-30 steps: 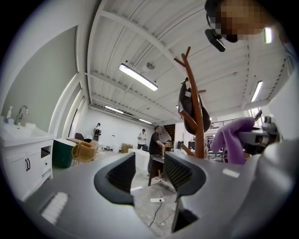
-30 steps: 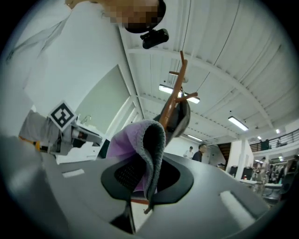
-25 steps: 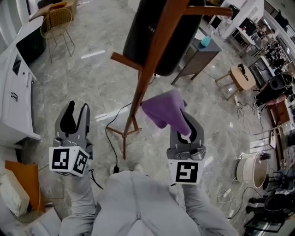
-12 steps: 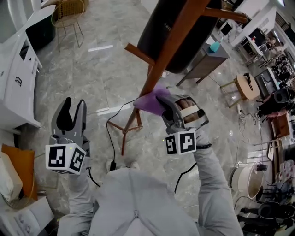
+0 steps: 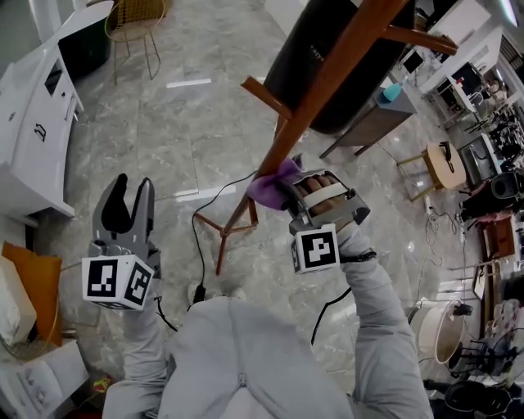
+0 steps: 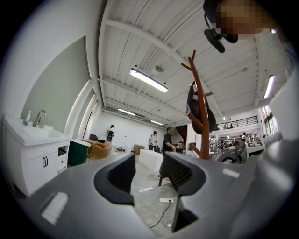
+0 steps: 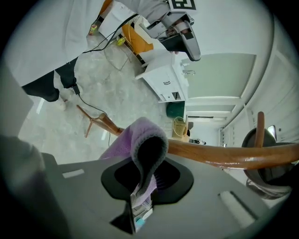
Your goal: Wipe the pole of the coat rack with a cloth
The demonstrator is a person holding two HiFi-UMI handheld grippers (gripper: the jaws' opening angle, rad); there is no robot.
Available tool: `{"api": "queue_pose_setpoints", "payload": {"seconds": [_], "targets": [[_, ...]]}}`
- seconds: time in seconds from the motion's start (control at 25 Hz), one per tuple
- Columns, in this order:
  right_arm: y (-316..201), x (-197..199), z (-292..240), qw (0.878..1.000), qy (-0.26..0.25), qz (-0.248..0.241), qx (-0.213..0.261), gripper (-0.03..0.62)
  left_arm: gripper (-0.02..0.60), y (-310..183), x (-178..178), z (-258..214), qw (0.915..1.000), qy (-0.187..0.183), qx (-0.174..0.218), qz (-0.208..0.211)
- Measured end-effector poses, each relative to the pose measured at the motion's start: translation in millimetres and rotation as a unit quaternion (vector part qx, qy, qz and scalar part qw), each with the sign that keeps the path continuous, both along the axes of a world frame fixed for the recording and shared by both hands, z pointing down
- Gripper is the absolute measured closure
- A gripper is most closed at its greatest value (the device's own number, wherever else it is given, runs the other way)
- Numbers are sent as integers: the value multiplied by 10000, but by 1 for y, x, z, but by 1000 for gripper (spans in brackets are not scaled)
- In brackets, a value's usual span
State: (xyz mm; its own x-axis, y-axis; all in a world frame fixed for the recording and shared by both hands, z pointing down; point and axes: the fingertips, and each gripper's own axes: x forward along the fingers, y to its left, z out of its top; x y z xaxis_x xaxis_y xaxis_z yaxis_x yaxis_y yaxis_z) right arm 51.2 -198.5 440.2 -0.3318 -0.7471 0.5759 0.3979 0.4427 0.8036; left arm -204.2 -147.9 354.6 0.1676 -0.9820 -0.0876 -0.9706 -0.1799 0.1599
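The wooden coat rack pole slants from the upper right down to its splayed feet on the marble floor. My right gripper is shut on a purple cloth, which is pressed against the pole low down. In the right gripper view the cloth folds over my right gripper with the pole running right behind it. My left gripper hangs apart at the left, open and empty; in its own view my left gripper frames the rack.
A dark bag hangs on the rack's upper pegs. A black cable trails over the floor by the feet. A white cabinet stands at the left, a wire chair at the top, and desks and stools at the right.
My right gripper has swung up and left with the cloth, from hanging free beside the pole to pressing against it, and has turned so its marker cube faces the camera. The left gripper barely moved.
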Motion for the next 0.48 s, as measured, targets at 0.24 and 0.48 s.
{"api": "queue_pose_setpoints", "payload": {"seconds": [0.24, 0.48], "targets": [[1, 19, 7, 9995, 124, 268, -56, 551, 377, -6, 9, 0, 9999, -17, -41, 131], [2, 34, -2, 9991, 73, 413, 113, 551, 377, -14, 23, 0, 9995, -26, -41, 321]]}}
